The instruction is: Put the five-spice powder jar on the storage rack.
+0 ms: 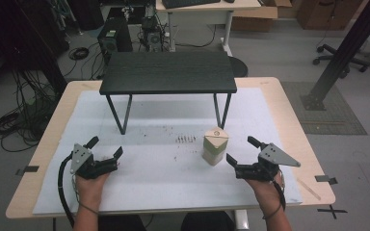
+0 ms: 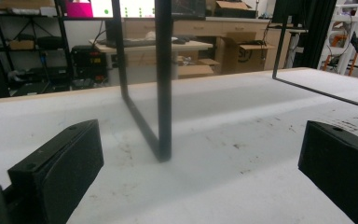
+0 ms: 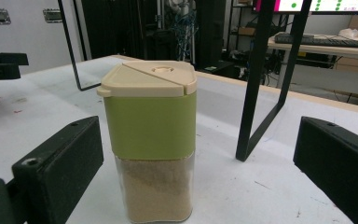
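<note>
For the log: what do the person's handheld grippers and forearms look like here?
Both are black two-jaw tools. The left gripper and the right gripper each carry a grey three-cornered plate on top. Their jaws are blocky and matte black with small screw holes. A black cable trails from each. Forearms are bare, no sleeves visible.

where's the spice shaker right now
The spice shaker stands upright on the white mat, just ahead-left of the right gripper, near the black stand's right legs.

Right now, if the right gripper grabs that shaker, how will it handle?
The shaker looks like rigid plastic, so probably stiff under the jaws. It stands tall on a narrow base, so a high push might tip it. Powder fills only its lower part, so it is likely fairly light.
</note>
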`<state>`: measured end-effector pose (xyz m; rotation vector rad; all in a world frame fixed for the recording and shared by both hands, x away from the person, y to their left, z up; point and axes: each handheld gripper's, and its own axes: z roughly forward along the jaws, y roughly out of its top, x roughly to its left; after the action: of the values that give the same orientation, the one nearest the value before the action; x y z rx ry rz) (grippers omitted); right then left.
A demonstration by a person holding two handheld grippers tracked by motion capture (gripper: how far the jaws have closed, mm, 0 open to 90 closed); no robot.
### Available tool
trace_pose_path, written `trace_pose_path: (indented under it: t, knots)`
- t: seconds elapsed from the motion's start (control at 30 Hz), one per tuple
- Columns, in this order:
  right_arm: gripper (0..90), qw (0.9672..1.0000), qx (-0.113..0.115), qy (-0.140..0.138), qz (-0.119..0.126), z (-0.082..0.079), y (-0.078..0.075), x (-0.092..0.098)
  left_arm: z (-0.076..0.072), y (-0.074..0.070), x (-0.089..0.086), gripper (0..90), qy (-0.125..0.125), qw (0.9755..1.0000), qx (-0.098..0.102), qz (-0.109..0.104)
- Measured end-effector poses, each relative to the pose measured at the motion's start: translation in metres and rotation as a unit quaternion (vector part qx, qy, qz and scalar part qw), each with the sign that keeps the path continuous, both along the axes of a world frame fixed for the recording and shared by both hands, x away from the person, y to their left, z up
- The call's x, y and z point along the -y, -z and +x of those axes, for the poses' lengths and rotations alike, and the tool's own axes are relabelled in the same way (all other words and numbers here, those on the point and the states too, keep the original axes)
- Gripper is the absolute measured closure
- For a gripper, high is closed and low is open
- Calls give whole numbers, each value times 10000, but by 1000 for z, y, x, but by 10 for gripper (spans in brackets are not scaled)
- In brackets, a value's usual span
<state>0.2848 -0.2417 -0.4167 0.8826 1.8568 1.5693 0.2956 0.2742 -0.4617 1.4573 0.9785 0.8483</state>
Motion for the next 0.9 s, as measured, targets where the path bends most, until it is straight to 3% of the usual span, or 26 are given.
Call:
trace_pose_path:
  t: [0.9]
  knots:
    - [13,9998,-143,-130,-64,9,9,-25,0,0,-1,2,33,10000,12,-45]
